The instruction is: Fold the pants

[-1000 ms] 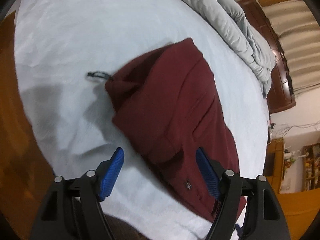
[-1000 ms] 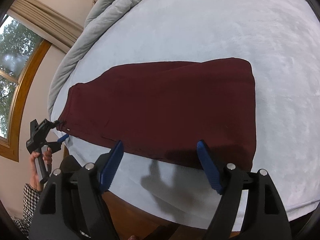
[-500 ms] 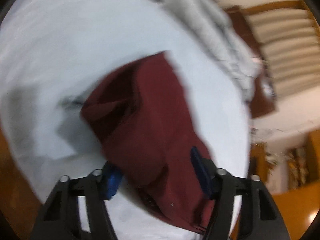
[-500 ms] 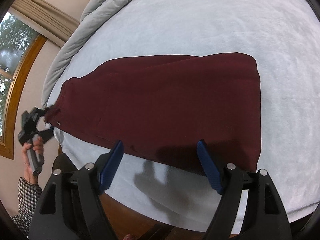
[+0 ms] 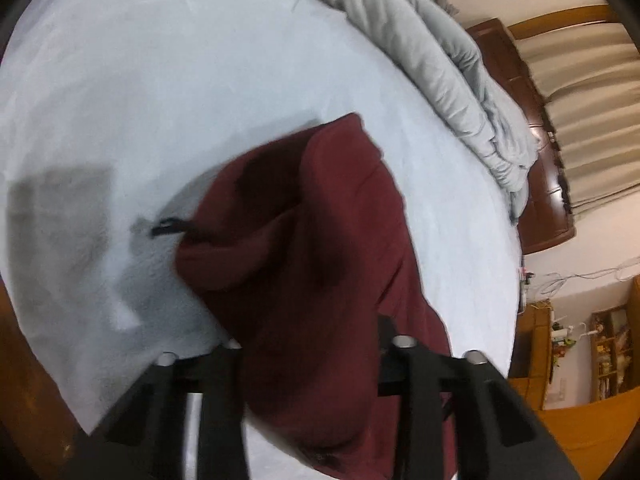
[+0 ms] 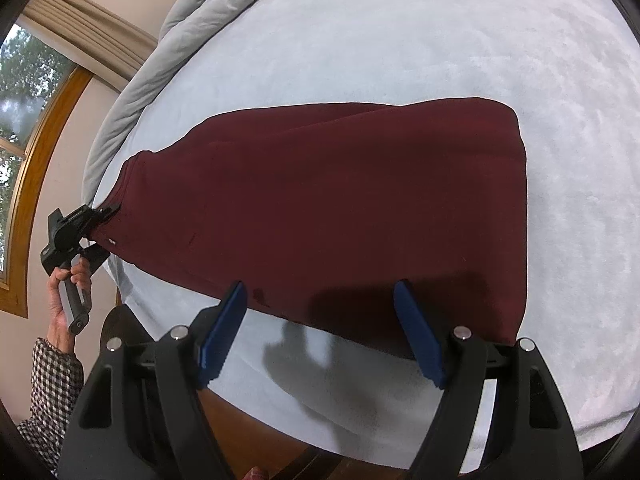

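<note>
The pants (image 6: 340, 200) are spread on the bed (image 6: 440, 40); the waist end is clamped in the left gripper (image 6: 102, 216) for folding, while the right gripper (image 6: 320, 328) is held wide near the hem

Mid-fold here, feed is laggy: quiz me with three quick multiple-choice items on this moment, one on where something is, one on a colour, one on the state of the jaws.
1. Where do the pants lie?
A. on the floor
B. on the light blue sheet
C. on the grey duvet

2. What colour are the pants?
A. navy
B. black
C. maroon

3. How is the right gripper?
A. jaws open, empty, over the near edge
B. shut on the pants
C. shut on the duvet

Answers:
1 B: sheet shows all round them.
2 C: dark red in both views.
3 A: wide gap between its blue pads; the left gripper grips the waist end.
</note>
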Tool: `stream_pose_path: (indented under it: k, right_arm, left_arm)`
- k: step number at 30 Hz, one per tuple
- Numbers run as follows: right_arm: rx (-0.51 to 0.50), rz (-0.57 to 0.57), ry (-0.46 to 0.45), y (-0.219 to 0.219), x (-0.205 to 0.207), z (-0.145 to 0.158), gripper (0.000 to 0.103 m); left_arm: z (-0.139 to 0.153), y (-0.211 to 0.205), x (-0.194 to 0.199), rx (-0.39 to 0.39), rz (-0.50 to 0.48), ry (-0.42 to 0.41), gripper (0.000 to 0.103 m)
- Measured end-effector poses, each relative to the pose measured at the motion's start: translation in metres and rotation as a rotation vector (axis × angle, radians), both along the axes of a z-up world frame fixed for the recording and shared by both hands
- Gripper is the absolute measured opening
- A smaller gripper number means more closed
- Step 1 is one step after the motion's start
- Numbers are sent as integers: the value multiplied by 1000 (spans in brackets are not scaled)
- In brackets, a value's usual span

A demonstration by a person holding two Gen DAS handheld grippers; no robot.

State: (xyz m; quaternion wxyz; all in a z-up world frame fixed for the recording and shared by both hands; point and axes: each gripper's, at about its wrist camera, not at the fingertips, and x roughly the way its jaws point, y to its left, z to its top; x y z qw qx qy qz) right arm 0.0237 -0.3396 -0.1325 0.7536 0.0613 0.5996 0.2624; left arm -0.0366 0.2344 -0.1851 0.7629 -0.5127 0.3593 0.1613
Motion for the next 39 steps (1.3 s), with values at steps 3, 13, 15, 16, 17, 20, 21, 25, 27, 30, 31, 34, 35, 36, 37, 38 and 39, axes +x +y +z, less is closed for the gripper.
stream_pose_path:
  k: [3,13,15,16,17,20,21,25,27,30,31,34,35,36,37,38,39]
  right_arm:
    - [4,1,0,-1,-1,0,76]
    - [48,-31,-28,-19,0,19,76]
    - [63,-44,-34,-25,0,22,76]
    - [69,-48,-35,-28,0,23,76]
    - [72,-56,-39,-32,0,25,76]
    - [88,-70,-42,-42,1,26,76]
    - [93,-78,-43,-46,1,27,76]
    - [116,-100,-48,-57,0,28,76]
    - [122,-106,-47,-60,0,29,76]
    - [131,-114,-46,-64,-1,29,76]
    - [134,-114,-47,-66,-2,29,76]
    - [141,-114,-46,-67,-2,28,76]
    - [141,-113,-45,-67,-2,28,76]
    - [141,-112,-45,-68,-2,27,76]
    - [140,-111,-44,-67,-2,26,76]
    - [138,-111,-40,-66,-2,25,76]
    - [137,-111,-36,-66,-1,23,76]
  left_arm:
    - [-4,1,-1,-11,9,17,28]
    - [90,-68,22,218,-171,-169,26]
    - [109,-95,30,285,-241,-191,26]
    - [115,-106,37,312,-267,-196,26]
    - [121,-117,39,337,-296,-201,26]
    - [133,-160,46,431,-402,-197,26]
    - [135,-174,48,455,-440,-193,26]
    - [134,-226,48,541,-553,-163,26]
    - [131,-245,50,570,-594,-146,27]
    - [121,-279,56,608,-674,-103,27]
    - [119,-287,59,615,-692,-93,27]
    - [102,-313,62,635,-758,-52,28]
    - [95,-320,63,644,-778,-37,28]
    - [89,-326,62,653,-794,-24,28]
    - [85,-330,60,656,-802,-16,28]
    - [79,-337,60,663,-818,-2,29]
    - [77,-339,62,667,-828,6,30]
